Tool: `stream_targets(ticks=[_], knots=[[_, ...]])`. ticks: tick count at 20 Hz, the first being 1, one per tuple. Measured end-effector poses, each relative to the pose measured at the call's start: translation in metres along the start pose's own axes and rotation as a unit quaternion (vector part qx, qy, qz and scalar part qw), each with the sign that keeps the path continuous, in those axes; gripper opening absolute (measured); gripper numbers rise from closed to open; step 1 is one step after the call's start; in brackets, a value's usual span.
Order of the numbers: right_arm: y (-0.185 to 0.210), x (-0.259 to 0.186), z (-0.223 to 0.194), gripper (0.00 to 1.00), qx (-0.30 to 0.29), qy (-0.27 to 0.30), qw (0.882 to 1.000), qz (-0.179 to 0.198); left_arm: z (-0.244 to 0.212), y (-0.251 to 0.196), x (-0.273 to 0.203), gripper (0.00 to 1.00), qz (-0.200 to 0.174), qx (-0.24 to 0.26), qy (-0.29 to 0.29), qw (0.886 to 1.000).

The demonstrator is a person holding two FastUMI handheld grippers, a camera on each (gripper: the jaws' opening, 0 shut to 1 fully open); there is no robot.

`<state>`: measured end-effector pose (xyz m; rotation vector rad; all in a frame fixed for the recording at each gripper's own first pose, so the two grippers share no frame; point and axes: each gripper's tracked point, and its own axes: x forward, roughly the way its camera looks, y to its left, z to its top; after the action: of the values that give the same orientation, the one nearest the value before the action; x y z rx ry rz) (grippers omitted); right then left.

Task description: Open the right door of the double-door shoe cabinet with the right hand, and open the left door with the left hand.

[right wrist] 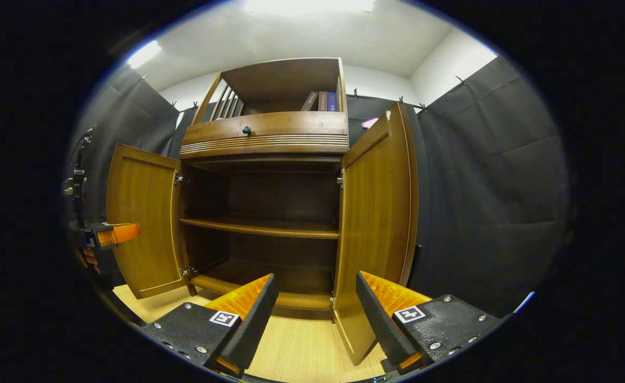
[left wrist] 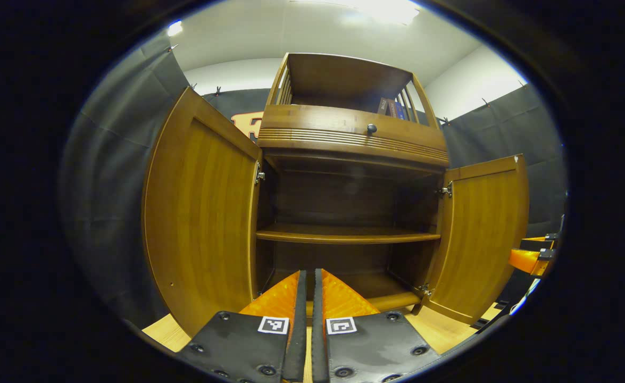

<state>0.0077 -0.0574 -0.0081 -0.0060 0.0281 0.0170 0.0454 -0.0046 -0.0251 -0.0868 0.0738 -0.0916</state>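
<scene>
Both doors of the shoe cabinet (left wrist: 352, 138) stand swung wide, so by the look of things the opening work is done and what is in hand is the closing stage — drawing the tools clear. In the left gripper view the left door (left wrist: 200, 213) hangs out from its hinges on the cabinet's left side and the right door (left wrist: 482, 234) on its right side, with the middle shelf (left wrist: 347, 234) and the bare bottom board open to view between them. The left gripper (left wrist: 308, 287) sits low in front of the cabinet, aimed at the gap between the doors; its fingers lie nearly together with only a thin slit between them and nothing caught there. In the right gripper view the right gripper (right wrist: 317, 303) has its fingers spread well apart and holds nothing; the lower front edge of the right door stands between them, and it seems free of both fingers — though the fisheye makes that hard to swear to. A few books (right wrist: 323, 101) stand in the open top shelf above the drawer knob (right wrist: 247, 130). The next move, as I judge it, calls for little: back the right gripper straight away from the door's edge without nudging it.
</scene>
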Motion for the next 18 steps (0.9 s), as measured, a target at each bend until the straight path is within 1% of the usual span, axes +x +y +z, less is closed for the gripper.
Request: stream_targets(ticks=[2, 3, 4, 5, 6, 8, 9, 10, 11, 12, 14, 16, 18], knots=[[-0.005, 0.0, -0.001, 0.9, -0.002, -0.001, 1.0, -0.006, -0.002, 0.008, 0.002, 0.12, 0.018, -0.001, -0.005, 1.0], [-0.006, 0.001, -0.002, 0.9, 0.0, -0.001, 1.0, -0.007, -0.004, 0.009, 0.001, 0.19, 0.022, 0.0, -0.006, 1.0], [-0.006, 0.001, -0.003, 0.96, 0.002, -0.001, 1.0, -0.006, -0.004, 0.01, 0.003, 0.16, 0.028, -0.001, -0.011, 1.0], [-0.007, 0.001, -0.003, 0.96, 0.002, -0.001, 1.0, -0.005, -0.003, 0.01, 0.003, 0.24, 0.029, -0.005, -0.014, 0.999], [-0.008, 0.001, -0.004, 0.9, 0.002, -0.002, 1.0, -0.006, -0.004, 0.009, 0.002, 0.31, 0.028, -0.008, -0.017, 0.999], [-0.009, 0.001, -0.007, 0.9, 0.005, 0.001, 1.0, -0.006, -0.008, 0.008, 0.002, 0.59, 0.028, -0.004, -0.014, 0.999], [-0.008, 0.001, -0.008, 0.96, 0.008, 0.003, 1.0, -0.003, -0.011, 0.011, 0.001, 0.72, 0.035, 0.001, -0.012, 0.999], [-0.006, 0.003, -0.011, 0.96, 0.012, 0.008, 1.0, 0.001, -0.012, 0.012, 0.003, 0.86, 0.038, 0.007, -0.01, 0.999], [-0.005, 0.006, -0.014, 0.9, 0.018, 0.012, 1.0, 0.004, -0.015, 0.011, 0.002, 0.99, 0.038, 0.012, -0.007, 0.999], [-0.006, 0.007, -0.017, 0.96, 0.024, 0.014, 1.0, 0.006, -0.016, 0.011, 0.002, 0.98, 0.038, 0.014, -0.008, 0.999], [-0.007, 0.011, -0.019, 0.96, 0.031, 0.012, 0.999, 0.004, -0.013, 0.011, 0.003, 0.94, 0.045, 0.007, -0.016, 0.999], [-0.009, 0.014, -0.02, 0.96, 0.032, 0.013, 0.999, 0.002, -0.015, 0.011, 0.002, 0.94, 0.05, 0.005, -0.013, 0.999], [-0.011, 0.016, -0.018, 0.96, 0.037, 0.013, 0.999, 0.001, -0.011, 0.008, 0.004, 0.94, 0.046, 0.006, -0.016, 0.999]])
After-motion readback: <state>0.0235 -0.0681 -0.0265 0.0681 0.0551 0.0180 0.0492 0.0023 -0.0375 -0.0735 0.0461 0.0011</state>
